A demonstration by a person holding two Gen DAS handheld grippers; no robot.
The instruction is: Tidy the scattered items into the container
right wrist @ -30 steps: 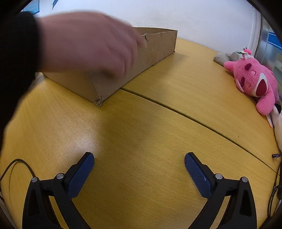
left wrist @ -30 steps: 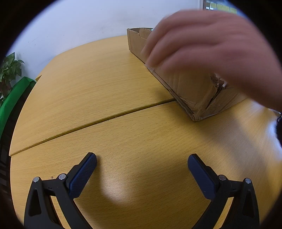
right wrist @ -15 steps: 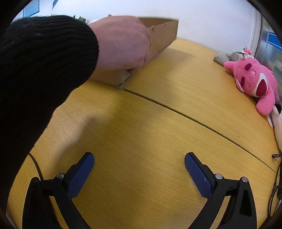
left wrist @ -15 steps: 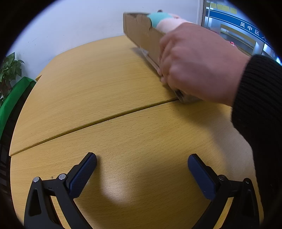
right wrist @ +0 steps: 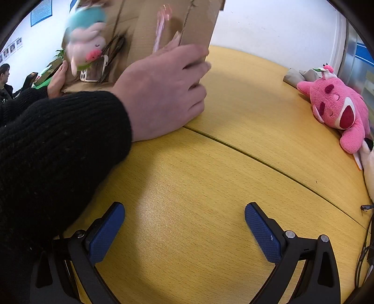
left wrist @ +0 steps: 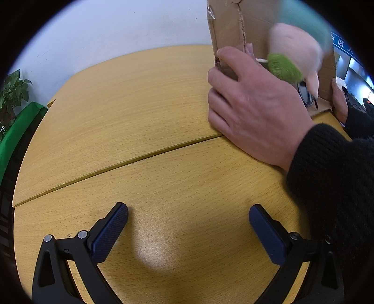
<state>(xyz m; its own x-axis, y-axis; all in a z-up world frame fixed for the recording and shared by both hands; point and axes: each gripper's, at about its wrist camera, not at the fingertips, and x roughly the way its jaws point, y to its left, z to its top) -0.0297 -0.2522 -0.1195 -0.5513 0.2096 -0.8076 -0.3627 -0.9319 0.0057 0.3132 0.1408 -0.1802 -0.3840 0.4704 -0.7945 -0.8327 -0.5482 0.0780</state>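
A cardboard box (left wrist: 233,30) is tipped up on its edge, its open side facing me, held by two bare hands (left wrist: 254,110). It also shows in the right wrist view (right wrist: 187,21). A blurred pink and teal plush (left wrist: 296,46) tumbles out of it, seen too in the right wrist view (right wrist: 86,39), with a phone (right wrist: 93,70) and a pink pen (right wrist: 161,25) inside. My left gripper (left wrist: 188,230) is open and empty low over the table. My right gripper (right wrist: 184,229) is open and empty too.
A pink plush bear (right wrist: 339,112) lies at the right edge of the wooden table (right wrist: 233,140), beside a grey cloth (right wrist: 296,76). A seam (left wrist: 116,166) crosses the tabletop. A green object (left wrist: 16,133) and a plant (left wrist: 11,93) stand at the left. A cable (right wrist: 367,224) lies at the right.
The hands have tipped the box from flat on the table up onto its edge, and the items inside are spilling out. Both grippers have stayed still.
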